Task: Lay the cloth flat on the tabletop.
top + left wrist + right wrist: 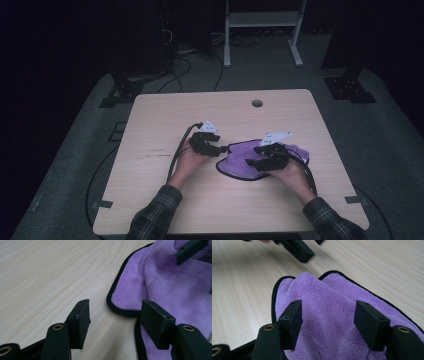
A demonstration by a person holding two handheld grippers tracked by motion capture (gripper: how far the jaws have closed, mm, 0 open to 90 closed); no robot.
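A purple fleece cloth (235,162) with black edging lies crumpled on the wooden table (165,115), right of centre. My left gripper (220,149) sits at the cloth's left edge. In the left gripper view its jaws stand open (115,315), with bare table and a bound corner of the cloth (175,287) between them. My right gripper (252,156) rests over the cloth's middle. In the right gripper view its jaws (328,317) stand apart either side of a raised fold of the cloth (327,295); I see no pinch. The left gripper's jaw (298,250) shows beyond the fold.
A round cable hole (257,103) sits near the table's far edge. Cables trail from both grippers toward the front edge. Beyond the table are a white stand (262,30) and black frame feet (350,87) on the grey floor.
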